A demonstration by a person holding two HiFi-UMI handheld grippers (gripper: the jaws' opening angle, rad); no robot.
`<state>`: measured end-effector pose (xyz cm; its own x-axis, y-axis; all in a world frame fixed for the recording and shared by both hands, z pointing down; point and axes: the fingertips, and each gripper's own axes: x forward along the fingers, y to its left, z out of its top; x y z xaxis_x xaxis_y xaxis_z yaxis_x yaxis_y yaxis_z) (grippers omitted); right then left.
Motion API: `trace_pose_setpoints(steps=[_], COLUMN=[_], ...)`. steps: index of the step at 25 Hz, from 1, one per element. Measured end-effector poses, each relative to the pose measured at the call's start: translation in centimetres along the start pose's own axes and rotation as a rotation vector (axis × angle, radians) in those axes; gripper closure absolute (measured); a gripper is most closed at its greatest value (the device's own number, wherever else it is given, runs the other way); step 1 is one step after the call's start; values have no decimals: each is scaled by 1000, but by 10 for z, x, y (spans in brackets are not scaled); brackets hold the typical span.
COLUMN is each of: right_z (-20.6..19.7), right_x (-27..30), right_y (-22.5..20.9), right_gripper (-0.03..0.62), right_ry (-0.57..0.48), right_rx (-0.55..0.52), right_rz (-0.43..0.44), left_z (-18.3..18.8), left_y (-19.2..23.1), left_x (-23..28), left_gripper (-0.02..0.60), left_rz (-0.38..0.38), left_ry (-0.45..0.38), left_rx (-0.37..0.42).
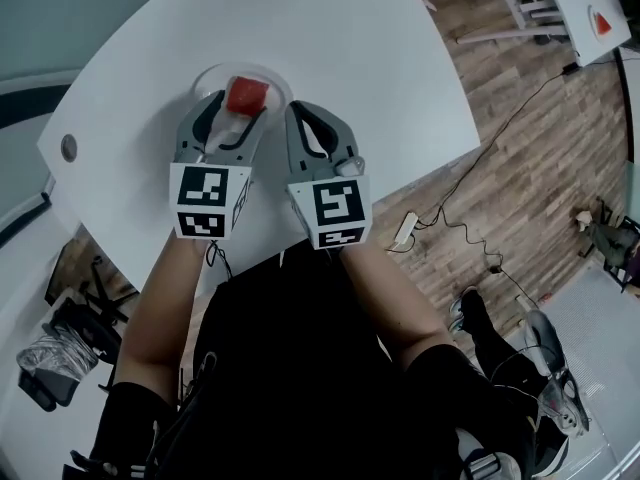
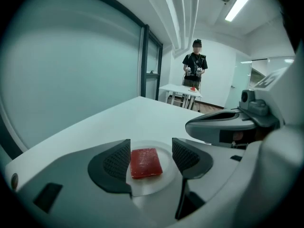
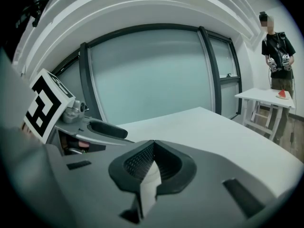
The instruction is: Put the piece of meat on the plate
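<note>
**Piece of meat lies on the plate**

The red slab rests at the plate's middle. The left gripper hangs over the plate, jaws wide apart either side of the slab. Just beside the plate, the right gripper has its jaws pressed together, empty.

Black clothes; grey, black-padded jaws.

Piece of meat: red, upper centre-left of your head view.
Plate: clear, whitish.
Table: plain white.
Your left gripper: grey, black textured pads.
Marker cube: black-and-white squares.
Floor: brown planks, right.
</note>
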<state>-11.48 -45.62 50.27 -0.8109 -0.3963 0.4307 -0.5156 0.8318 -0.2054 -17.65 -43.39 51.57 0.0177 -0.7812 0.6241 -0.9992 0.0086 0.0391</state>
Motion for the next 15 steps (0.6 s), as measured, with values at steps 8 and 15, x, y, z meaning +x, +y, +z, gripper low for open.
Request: trace_pose_setpoints(steps=[8,15], right_z=[28,47], right_x=[-31,-78], right_y=[33,93], right_gripper=[591,591], right_ry=[-72,-162], right_rx=[-64,-134], right_rz=[-14,16], left_z=[32,41], left_y=[3,-5], left_x=[-63,-137], left_gripper=[547,578], left_rz=[87,72], left_ry=[-208,-349], left_rx=[30,32])
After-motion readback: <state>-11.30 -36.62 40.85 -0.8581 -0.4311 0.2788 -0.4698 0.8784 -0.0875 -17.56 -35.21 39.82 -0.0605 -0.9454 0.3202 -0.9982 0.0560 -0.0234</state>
